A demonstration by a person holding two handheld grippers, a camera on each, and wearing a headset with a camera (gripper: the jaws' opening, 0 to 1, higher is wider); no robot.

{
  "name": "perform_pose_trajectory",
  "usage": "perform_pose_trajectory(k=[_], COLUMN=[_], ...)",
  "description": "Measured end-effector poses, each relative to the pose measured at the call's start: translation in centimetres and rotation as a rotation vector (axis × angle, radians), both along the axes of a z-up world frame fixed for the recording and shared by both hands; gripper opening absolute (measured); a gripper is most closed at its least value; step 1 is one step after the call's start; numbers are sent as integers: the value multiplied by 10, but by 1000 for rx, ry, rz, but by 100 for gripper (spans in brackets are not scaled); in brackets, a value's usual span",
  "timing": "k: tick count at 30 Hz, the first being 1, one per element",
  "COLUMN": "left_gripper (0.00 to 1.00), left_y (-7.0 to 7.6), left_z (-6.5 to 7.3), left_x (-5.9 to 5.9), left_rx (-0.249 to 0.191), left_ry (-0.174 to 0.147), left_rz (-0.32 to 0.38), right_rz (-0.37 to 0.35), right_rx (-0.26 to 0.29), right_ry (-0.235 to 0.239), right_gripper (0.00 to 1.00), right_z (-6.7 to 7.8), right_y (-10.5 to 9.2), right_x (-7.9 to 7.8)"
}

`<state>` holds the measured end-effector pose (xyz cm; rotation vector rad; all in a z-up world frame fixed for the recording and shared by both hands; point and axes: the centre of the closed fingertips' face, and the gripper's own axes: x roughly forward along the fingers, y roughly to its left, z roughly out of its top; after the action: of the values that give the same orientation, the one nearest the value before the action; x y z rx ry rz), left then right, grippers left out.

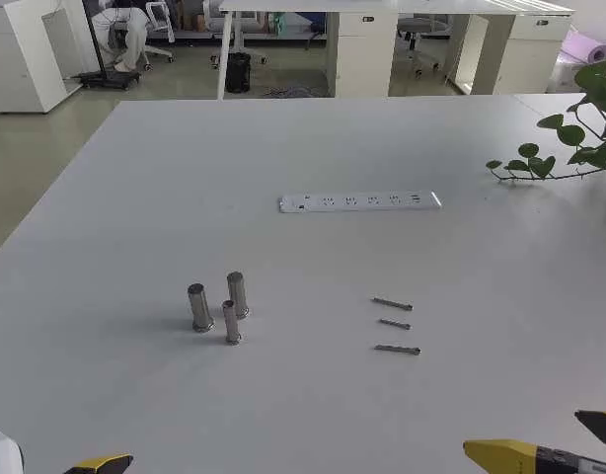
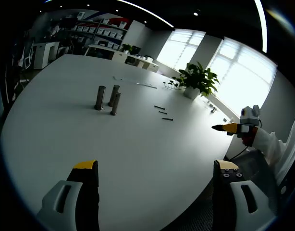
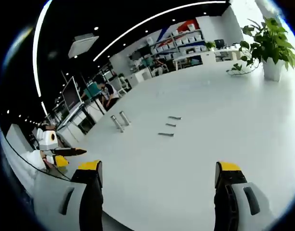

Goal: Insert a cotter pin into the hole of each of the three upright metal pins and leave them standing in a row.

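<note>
White laminate workbench (image 1: 283, 415) stretches across an open office. A flat white power strip (image 1: 360, 201) lies toward its far side and a green trailing plant (image 1: 569, 138) reaches in from the far right.

Near the middle-left, three silver-grey cylindrical metal pins (image 1: 231, 322) stand upright in a tight triangle, close together but not in a row. Well to their right, three slim grey cotter pins (image 1: 394, 323) lie flat on the surface, one behind the other and roughly parallel.

The left gripper (image 2: 155, 166) hangs at the near edge with its yellow-tipped jaws wide apart and nothing between them. The right gripper (image 3: 159, 166) is likewise spread and empty, low at the near right of the head view.

None of the cotter pins is inserted yet, so the job looks to be at its very start.

The cotter pins are thin and flush with the table, so a jaw closing at a slant could skid one away instead of lifting it. The metal pins are crowded, and steadying one risks tipping its neighbour. Their holes are too small to make out, so a misjudged alignment could jam a cotter pin or push a metal pin over.
</note>
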<state>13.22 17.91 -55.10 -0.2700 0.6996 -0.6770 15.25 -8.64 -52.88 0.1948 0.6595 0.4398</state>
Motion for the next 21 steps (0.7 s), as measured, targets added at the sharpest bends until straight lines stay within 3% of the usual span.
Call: perform_pose_trajectory(k=[4,11,13,14,19,21], left_gripper=[99,100,100,100,100,100], left_y=[2,4,6,7,11,10], left_z=[-1,-3,-1,1,4,5], left_x=[-1,-4,-1,2,3,3], left_rx=[8,2,1,8,19,20], left_ry=[0,40,28,-1,-6,-3], left_rz=[7,11,26,27,33,30], right_rz=[-1,16,22,29,57,80], right_rx=[-8,-1,6,12,-11,-28], right_ry=[6,21,38,44,40,14], right_gripper=[97,98,98,98,98,98], right_z=[-1,-3,-4,-5,-6,-5], right_y=[-1,4,6,7,12,14], right_x=[1,2,2,1,2,4])
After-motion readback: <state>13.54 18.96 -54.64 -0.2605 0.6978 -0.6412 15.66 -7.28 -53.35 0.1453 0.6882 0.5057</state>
